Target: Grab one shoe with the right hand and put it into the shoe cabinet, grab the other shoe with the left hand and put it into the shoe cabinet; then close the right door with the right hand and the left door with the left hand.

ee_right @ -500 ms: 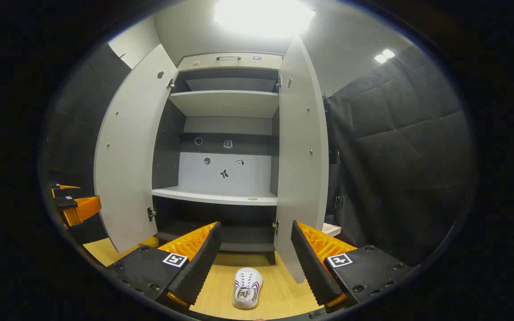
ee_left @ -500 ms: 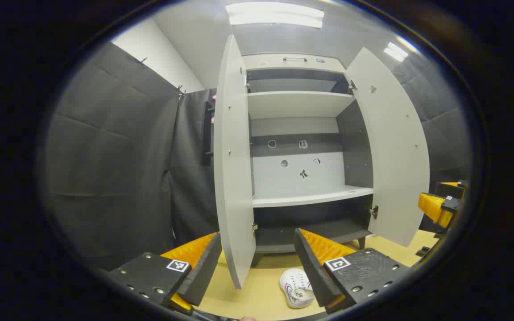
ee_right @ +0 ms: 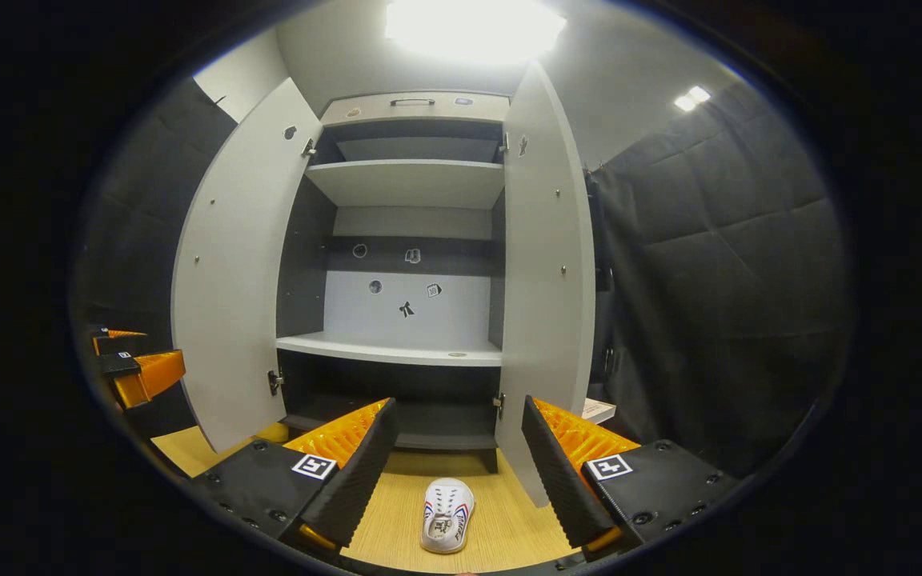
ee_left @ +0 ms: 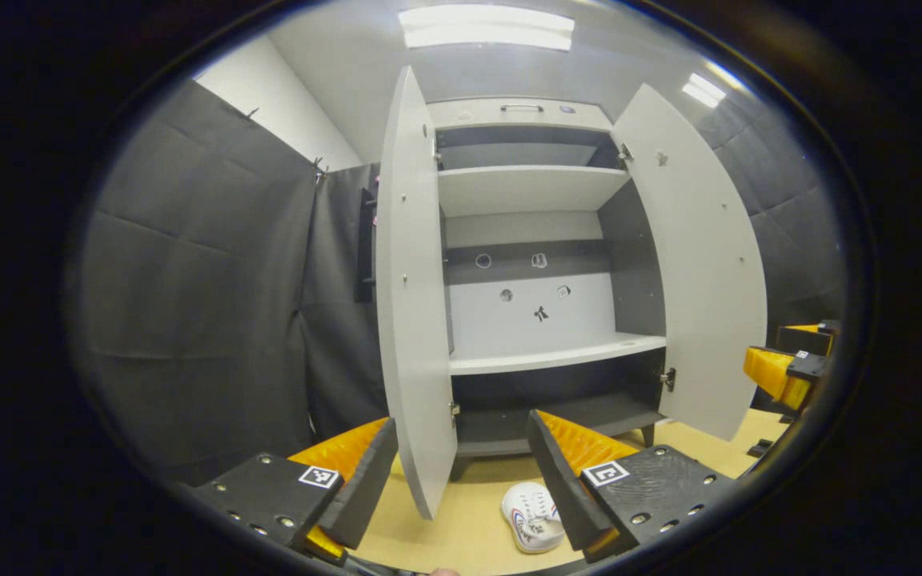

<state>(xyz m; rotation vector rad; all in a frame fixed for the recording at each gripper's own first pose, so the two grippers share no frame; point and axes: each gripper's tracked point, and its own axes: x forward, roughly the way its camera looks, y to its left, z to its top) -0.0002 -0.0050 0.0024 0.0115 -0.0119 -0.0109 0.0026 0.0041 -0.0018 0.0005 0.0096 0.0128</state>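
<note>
Grippers, left [ee_left: 461, 472] and right [ee_right: 453, 472], both spread, empty; edged slightly nearer shoe cabinet [ee_right: 413, 184]; shoe [ee_right: 446, 516] unmoved on floor.

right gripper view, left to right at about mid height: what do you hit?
Left gripper at the edge → open left door → shoe cabinet's lower shelf → open right door → black padded booth wall.

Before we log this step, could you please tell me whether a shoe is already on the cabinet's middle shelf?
No; in the right gripper view the middle shelf is bare, and the white shoe lies on the floor.
</note>
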